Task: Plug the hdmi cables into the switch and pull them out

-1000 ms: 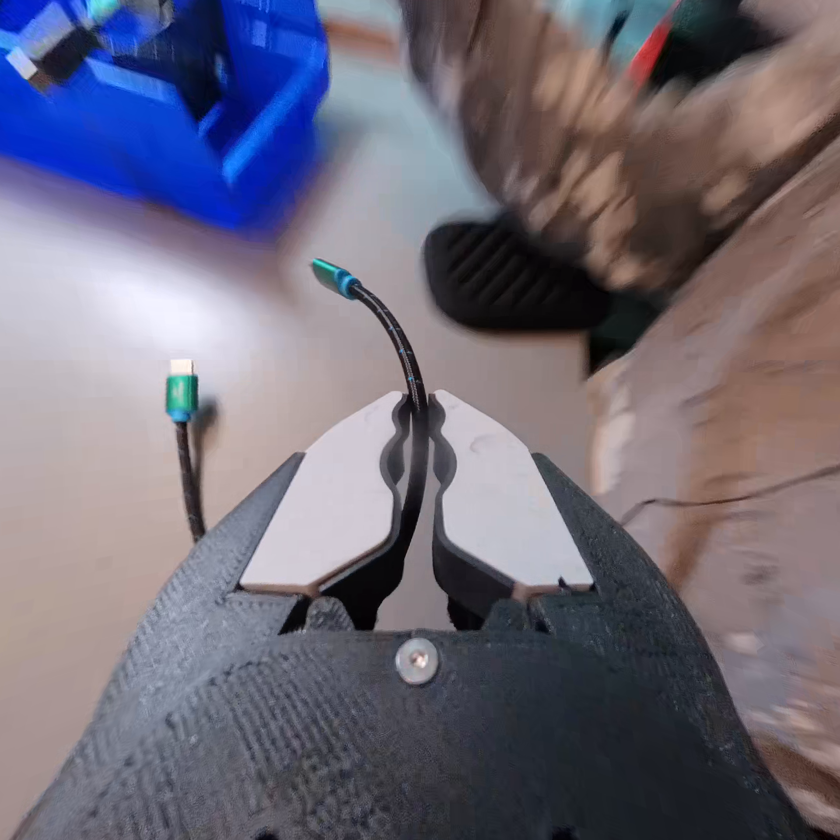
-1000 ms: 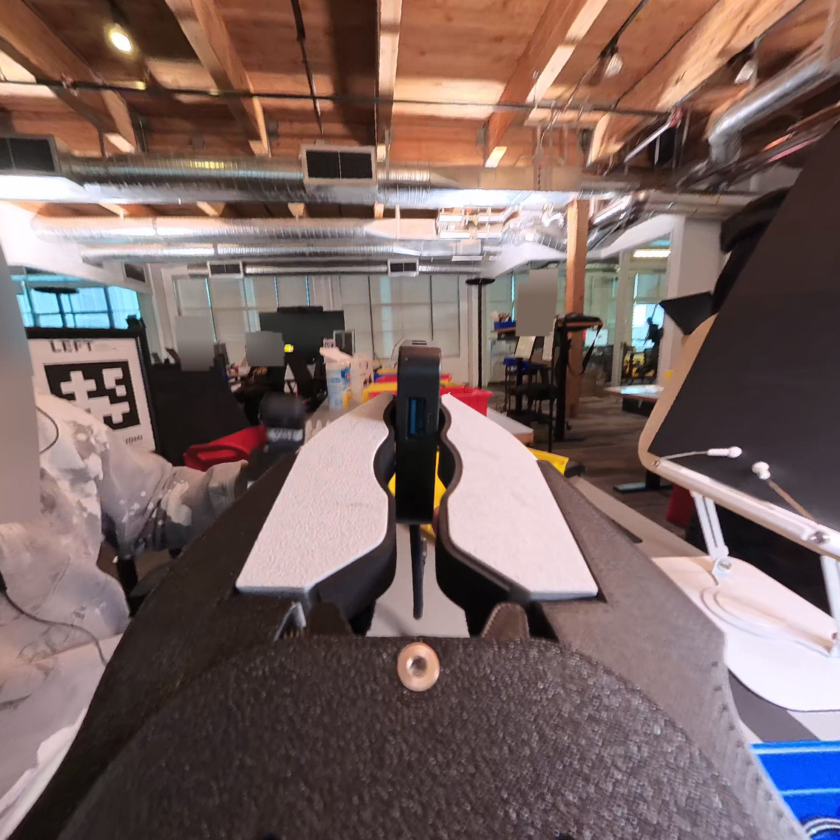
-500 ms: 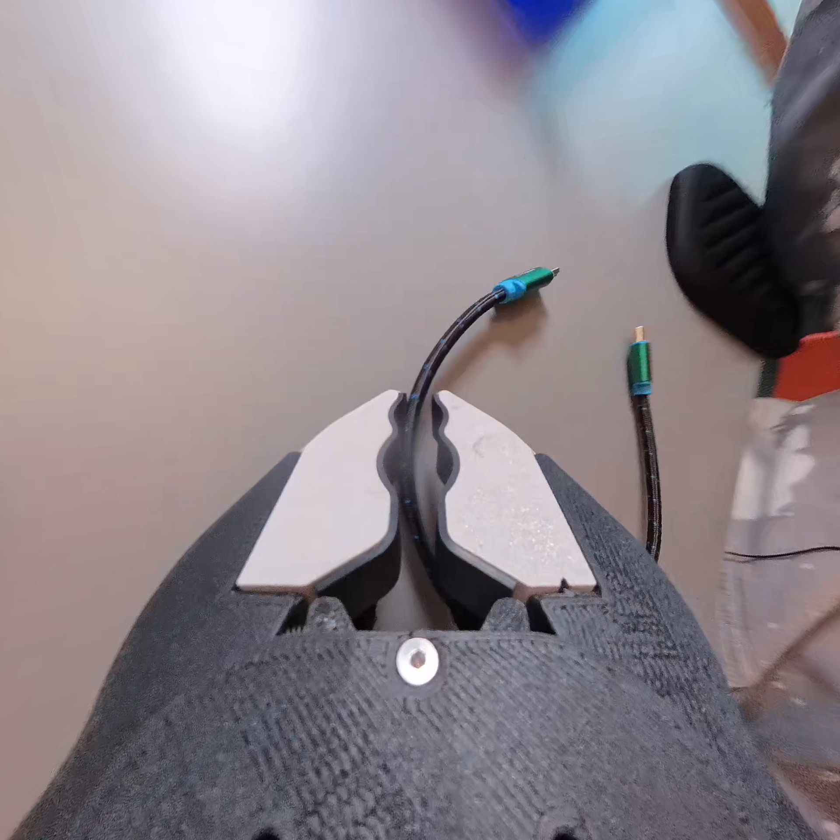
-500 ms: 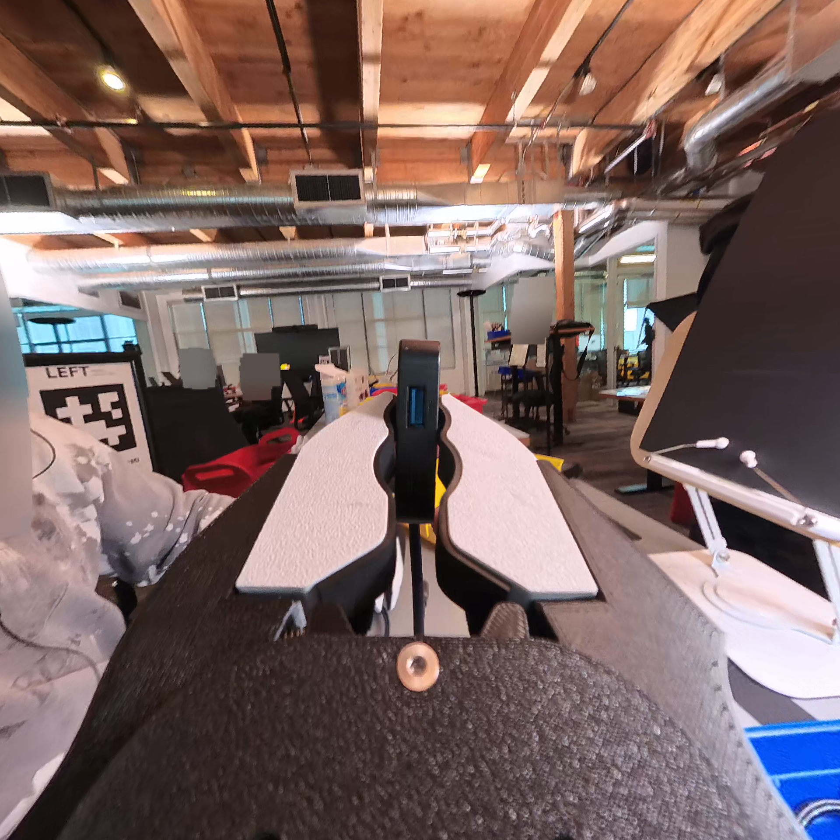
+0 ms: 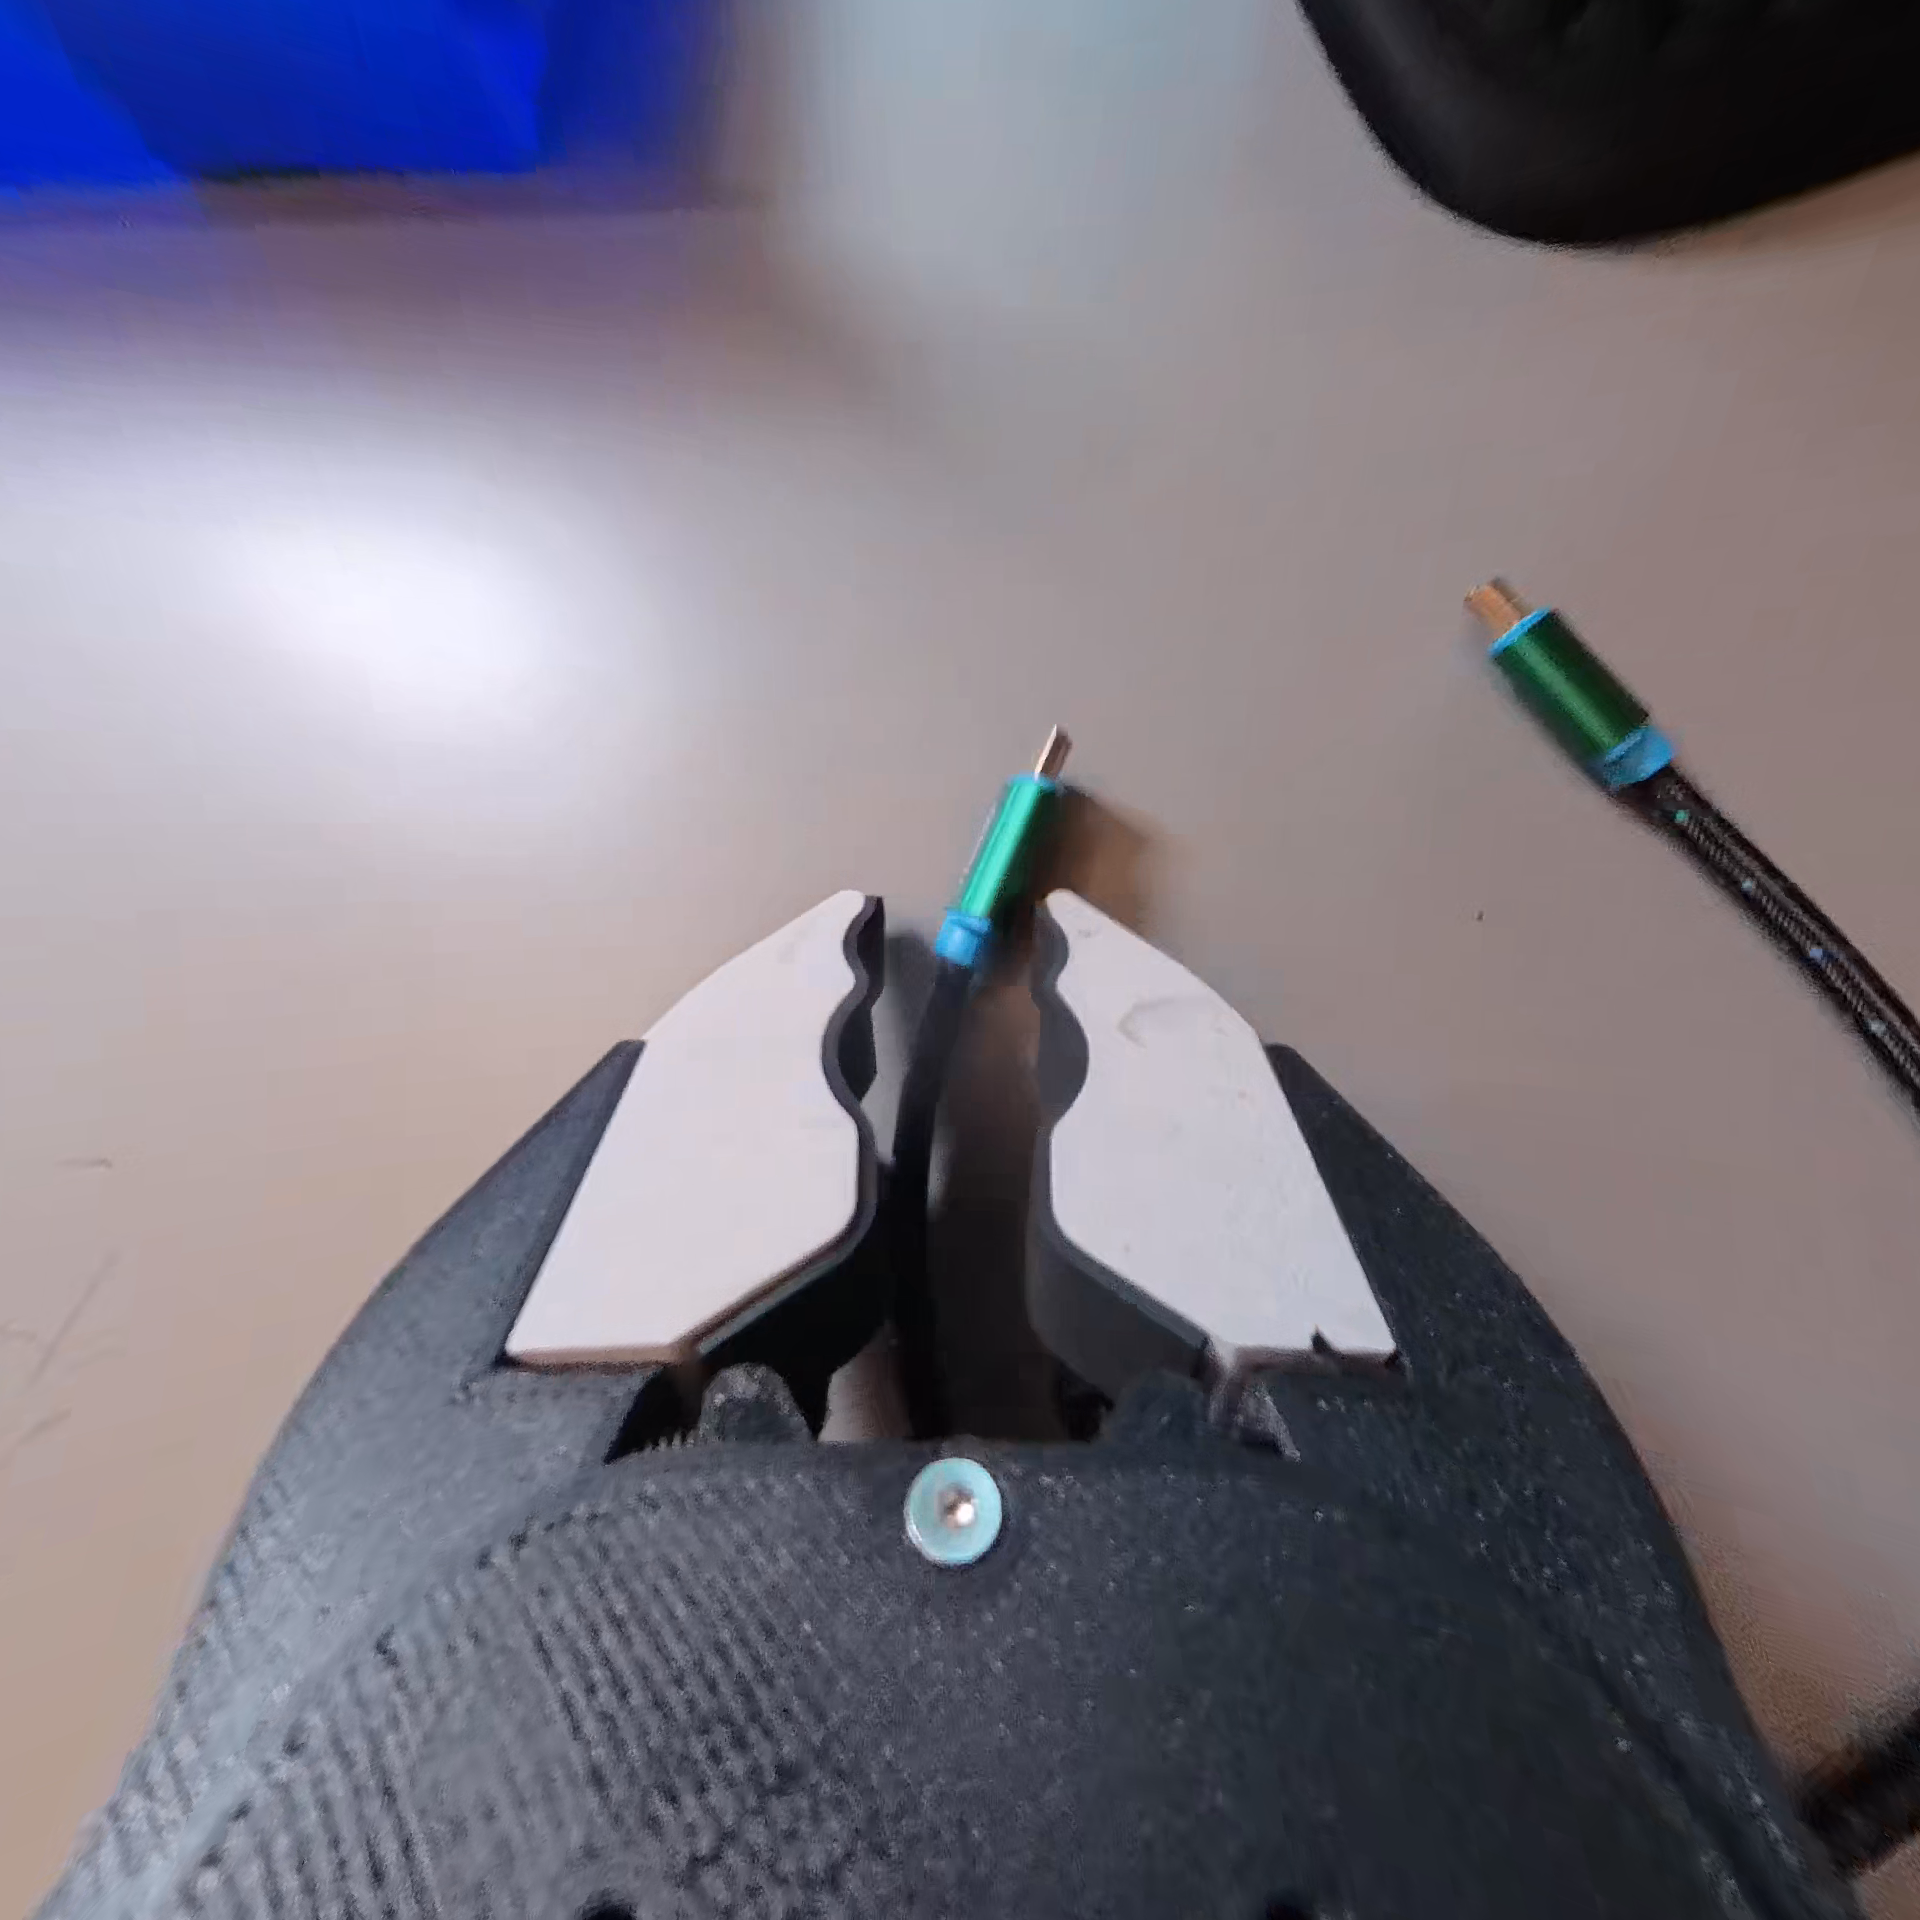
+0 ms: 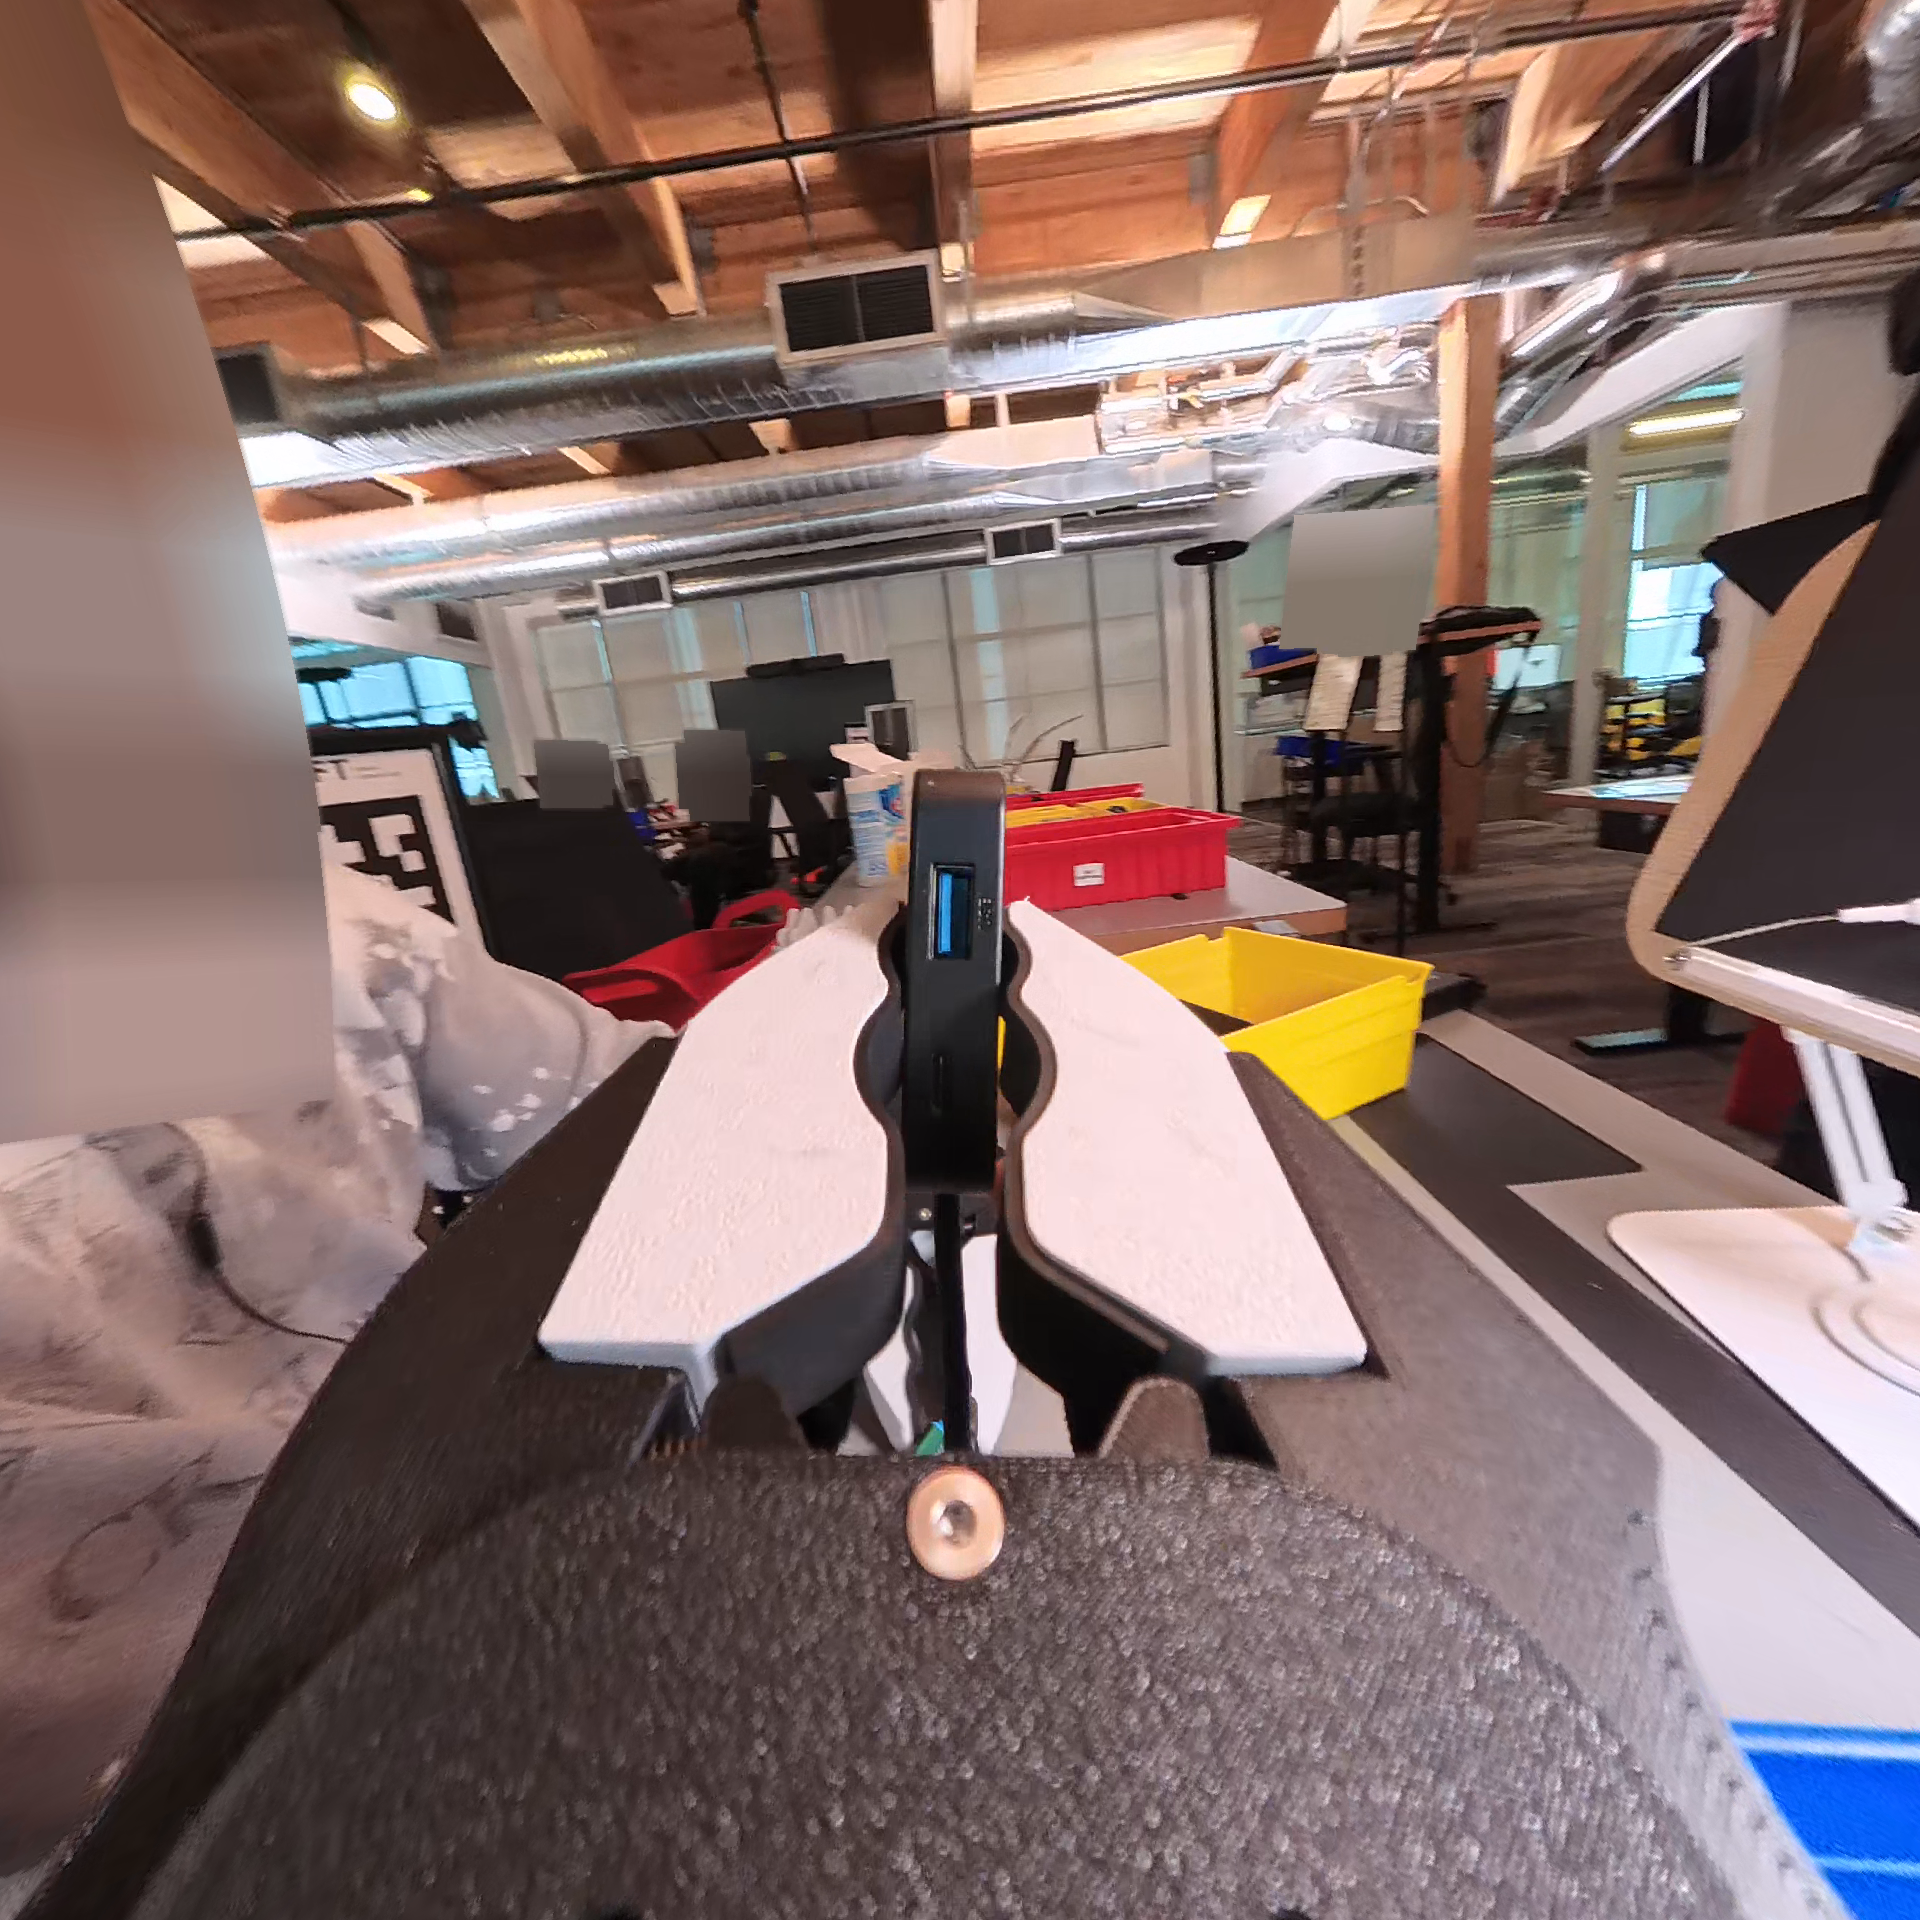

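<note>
Beige tabletop [image 5: 416,935] fills the left wrist view, blurred blue plastic bin [image 5: 312,83] at its far left corner, contents unreadable. Across the room, yellow plastic bin [image 6: 1299,997] and red plastic bin [image 6: 1122,847], contents unclear. Right gripper [image 6: 951,914] clamps the black slab-shaped switch [image 6: 951,997] upright, blue port facing the camera. Left gripper [image 5: 961,909] jaws parted, black braided cable with green metal plug [image 5: 1000,854] lying loose between them. Second green-plugged braided cable [image 5: 1569,691] on the table to the right.

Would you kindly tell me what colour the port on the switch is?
Blue; the port shows best in the right wrist view.
</note>
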